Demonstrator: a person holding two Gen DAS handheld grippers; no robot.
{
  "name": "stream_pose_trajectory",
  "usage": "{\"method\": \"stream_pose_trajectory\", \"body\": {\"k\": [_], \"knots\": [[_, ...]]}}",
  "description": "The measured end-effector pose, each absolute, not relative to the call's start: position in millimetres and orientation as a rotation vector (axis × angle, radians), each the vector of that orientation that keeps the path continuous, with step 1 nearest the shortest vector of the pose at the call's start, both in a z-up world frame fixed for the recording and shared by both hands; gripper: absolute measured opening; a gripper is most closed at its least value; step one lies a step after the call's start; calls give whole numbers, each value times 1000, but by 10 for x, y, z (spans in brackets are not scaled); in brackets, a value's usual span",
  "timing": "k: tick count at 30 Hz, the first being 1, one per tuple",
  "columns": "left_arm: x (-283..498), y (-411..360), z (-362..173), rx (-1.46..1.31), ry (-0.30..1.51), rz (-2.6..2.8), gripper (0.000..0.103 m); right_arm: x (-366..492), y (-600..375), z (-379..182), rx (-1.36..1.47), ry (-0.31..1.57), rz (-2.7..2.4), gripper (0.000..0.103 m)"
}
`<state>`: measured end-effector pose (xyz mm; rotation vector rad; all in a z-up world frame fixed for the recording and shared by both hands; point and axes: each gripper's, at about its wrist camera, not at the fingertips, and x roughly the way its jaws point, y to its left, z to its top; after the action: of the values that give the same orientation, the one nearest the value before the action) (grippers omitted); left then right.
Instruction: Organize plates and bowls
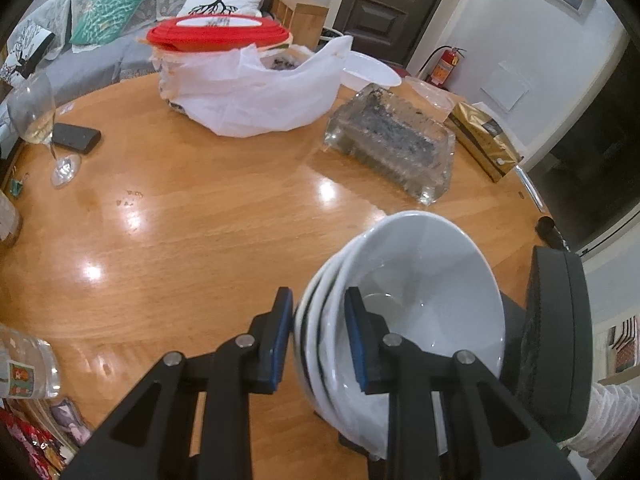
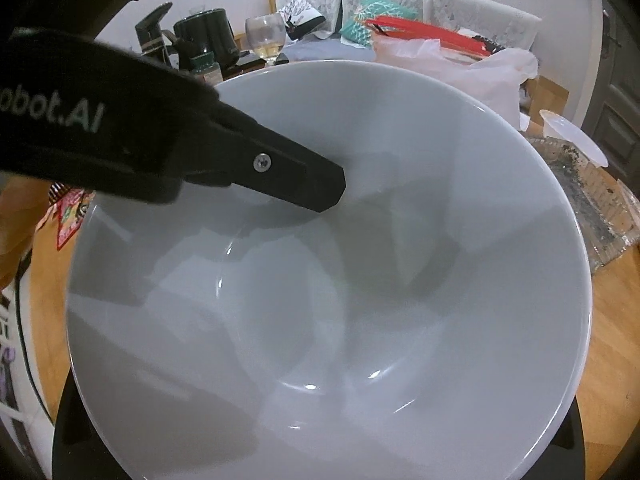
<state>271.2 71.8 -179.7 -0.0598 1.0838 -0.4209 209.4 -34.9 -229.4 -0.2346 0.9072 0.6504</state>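
A stack of white bowls (image 1: 424, 288) stands tilted above the near right of the wooden table (image 1: 200, 232). My left gripper (image 1: 318, 336) is shut on the stack's rims. One blue pad presses the outside, the other (image 1: 356, 336) sits inside the top bowl. In the right wrist view the top bowl (image 2: 360, 280) fills the frame, with the left gripper's black finger (image 2: 304, 180) reaching into it. My right gripper (image 1: 556, 340) is close against the far right side of the stack. The bowl hides its jaws, so I cannot tell whether it grips.
A white plastic bag (image 1: 256, 92) with a red-lidded container stands at the back. A clear box of dark stuff (image 1: 392, 140) and a gold packet (image 1: 484, 140) lie to the right. On the left are a wine glass (image 1: 36, 120) and a black case (image 1: 76, 138).
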Motion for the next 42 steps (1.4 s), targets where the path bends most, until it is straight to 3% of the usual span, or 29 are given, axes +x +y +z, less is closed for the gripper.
{"method": "stream_pose_trajectory", "body": {"k": [42], "knots": [[1273,218,-1029,6,986,-414,23,1339,-740,-1588,-258,824,639,101]]}}
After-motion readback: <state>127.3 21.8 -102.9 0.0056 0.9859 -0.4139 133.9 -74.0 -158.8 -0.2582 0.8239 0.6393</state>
